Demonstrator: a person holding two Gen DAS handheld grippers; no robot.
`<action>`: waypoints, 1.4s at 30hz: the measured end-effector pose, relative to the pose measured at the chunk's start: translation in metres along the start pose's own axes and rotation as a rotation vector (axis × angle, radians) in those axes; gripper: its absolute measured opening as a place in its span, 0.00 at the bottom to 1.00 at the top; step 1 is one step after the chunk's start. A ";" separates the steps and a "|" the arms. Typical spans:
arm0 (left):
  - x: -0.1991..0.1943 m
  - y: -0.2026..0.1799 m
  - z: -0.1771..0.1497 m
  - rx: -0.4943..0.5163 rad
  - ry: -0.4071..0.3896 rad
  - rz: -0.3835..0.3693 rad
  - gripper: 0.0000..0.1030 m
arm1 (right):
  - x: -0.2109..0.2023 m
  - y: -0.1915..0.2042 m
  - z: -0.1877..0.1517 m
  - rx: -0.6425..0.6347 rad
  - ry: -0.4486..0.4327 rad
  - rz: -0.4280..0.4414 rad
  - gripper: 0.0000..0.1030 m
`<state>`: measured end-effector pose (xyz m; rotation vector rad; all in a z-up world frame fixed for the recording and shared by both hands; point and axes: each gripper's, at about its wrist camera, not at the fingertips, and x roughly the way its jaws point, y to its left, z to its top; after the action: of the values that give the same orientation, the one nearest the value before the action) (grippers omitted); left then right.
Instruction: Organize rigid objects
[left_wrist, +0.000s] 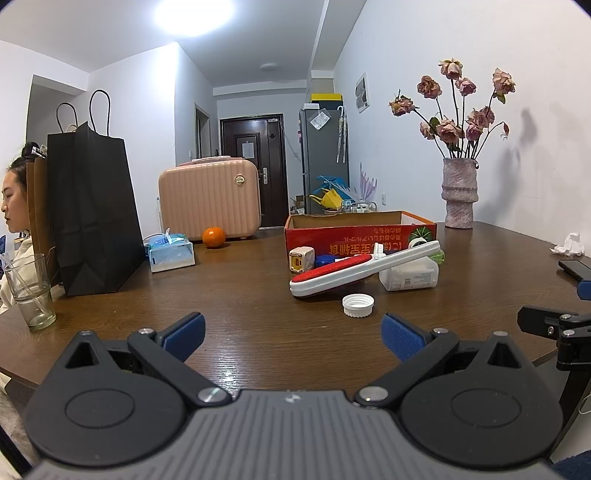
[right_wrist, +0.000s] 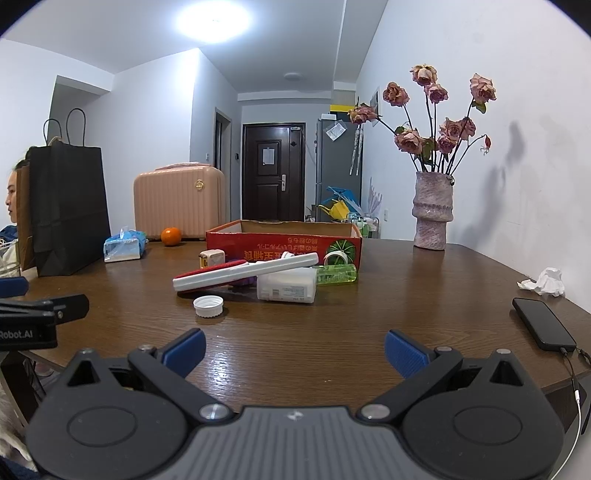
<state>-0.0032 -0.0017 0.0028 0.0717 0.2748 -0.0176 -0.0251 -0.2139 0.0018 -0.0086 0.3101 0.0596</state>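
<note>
Both grippers, left gripper (left_wrist: 293, 338) and right gripper (right_wrist: 294, 354), hover at the counter's (right_wrist: 332, 354) near edge, fingers apart and empty. The lint brush (right_wrist: 243, 275), white bottle (right_wrist: 287, 285) and cap (right_wrist: 208, 306) lie mid-counter, just before the red box (right_wrist: 284, 245), likely awaiting boxing.

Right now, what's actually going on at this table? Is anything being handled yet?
Nothing is being handled yet. The left gripper and right gripper both hover open and empty over the near edge of the wooden table. Ahead lies a small pile: a red-and-white brush leaning across a white plastic container, a green bottle, and a loose white cap nearest the grippers. The red cardboard box behind them sits open, probably the destination.
</note>
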 end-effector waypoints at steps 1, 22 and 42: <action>0.000 0.000 0.000 0.000 0.000 0.000 1.00 | 0.000 0.000 0.000 0.000 0.000 0.000 1.00; -0.002 -0.001 0.002 0.003 -0.003 0.000 1.00 | 0.000 -0.004 -0.001 0.002 0.002 -0.003 1.00; -0.001 -0.003 0.003 0.006 0.000 -0.005 1.00 | 0.000 -0.004 -0.001 0.002 0.003 -0.002 1.00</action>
<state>-0.0039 -0.0048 0.0057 0.0771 0.2746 -0.0232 -0.0251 -0.2178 0.0014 -0.0069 0.3136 0.0569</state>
